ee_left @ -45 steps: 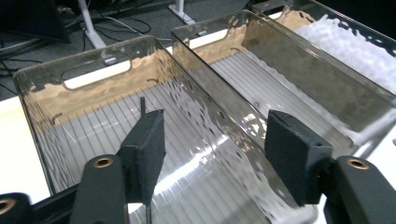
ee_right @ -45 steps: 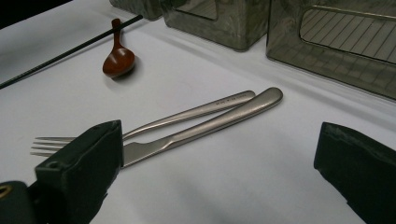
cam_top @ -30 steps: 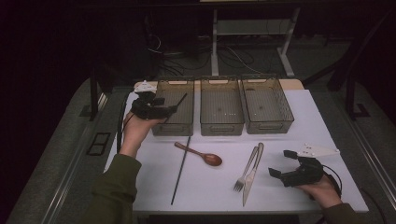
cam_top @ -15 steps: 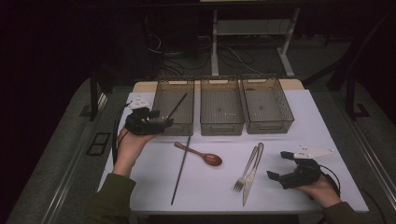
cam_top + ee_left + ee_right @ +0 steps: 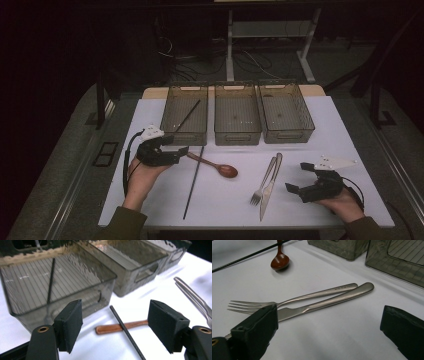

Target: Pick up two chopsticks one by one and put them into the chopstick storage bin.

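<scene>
The wooden spoon (image 5: 216, 166) is lying at centre-left of the high view on the white table (image 5: 345, 135), just below the left bin (image 5: 184, 116); its handle is being crossed by the loose chopstick (image 5: 193, 181), as is shown close up in the left gripper view; bare table is lying open below and right of its bowl. The left gripper (image 5: 172, 151) is being held beside the handle end, jaws spread and just opening, empty; it has been brought down from the bin since the earlier frame. A second chopstick (image 5: 51, 277) is resting inside that bin. The right gripper (image 5: 301, 181), spread and empty, is being held lower right, beside the fork (image 5: 289, 300) and knife (image 5: 327, 302).
</scene>
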Demonstrator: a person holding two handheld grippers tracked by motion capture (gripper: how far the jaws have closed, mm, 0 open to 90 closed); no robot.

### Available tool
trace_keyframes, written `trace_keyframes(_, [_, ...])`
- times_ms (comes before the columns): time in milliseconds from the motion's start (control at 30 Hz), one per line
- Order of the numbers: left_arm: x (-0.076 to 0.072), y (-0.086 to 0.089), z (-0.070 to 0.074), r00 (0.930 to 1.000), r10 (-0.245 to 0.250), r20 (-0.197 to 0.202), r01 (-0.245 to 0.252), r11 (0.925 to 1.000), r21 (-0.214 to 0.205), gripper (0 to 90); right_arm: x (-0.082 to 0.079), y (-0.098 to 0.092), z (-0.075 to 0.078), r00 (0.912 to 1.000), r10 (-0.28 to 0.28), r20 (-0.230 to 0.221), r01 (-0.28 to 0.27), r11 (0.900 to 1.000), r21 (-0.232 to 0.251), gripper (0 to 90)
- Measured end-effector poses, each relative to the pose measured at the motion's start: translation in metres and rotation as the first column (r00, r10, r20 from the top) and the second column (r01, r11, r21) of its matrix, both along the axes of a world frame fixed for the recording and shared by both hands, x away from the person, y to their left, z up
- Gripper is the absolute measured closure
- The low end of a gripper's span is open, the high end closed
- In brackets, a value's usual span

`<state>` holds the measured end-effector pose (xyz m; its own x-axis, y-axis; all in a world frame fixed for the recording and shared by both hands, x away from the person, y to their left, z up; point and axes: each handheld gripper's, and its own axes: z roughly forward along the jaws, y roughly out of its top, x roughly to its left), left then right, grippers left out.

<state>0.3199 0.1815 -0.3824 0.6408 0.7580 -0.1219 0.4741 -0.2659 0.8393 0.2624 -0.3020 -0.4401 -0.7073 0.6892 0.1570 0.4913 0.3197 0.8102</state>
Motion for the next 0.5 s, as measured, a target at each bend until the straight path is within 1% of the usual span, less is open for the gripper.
trace_keyframes(200, [-0.011, -0.003, -0.011, 1.0, 0.001, 0.0, -0.001, 1.0, -0.001, 27.6, 0.0, 0.0, 0.0, 1.0, -0.004, -0.001, 0.004, 1.0, -0.001, 1.0])
trace_keyframes(267, [-0.014, -0.005, -0.016, 0.9999, -0.006, -0.009, 0.006, 0.9999, 0.012, 28.3, 0.0, -0.001, 0.0, 1.0, -0.007, -0.002, 0.007, 1.0, -0.001, 1.0])
trace_keyframes(433, [-0.021, -0.009, -0.029, 0.9989, -0.015, -0.044, 0.016, 0.9996, 0.023, 30.2, 0.0, -0.002, 0.0, 0.9999, -0.01, 0.004, 0.01, 1.0, -0.002, 1.0])
trace_keyframes(500, [-0.024, -0.011, -0.033, 0.9981, -0.017, -0.059, 0.018, 0.9996, 0.023, 33.1, 0.0, -0.002, 0.0, 1.0, -0.008, 0.003, 0.008, 1.0, -0.005, 1.0])
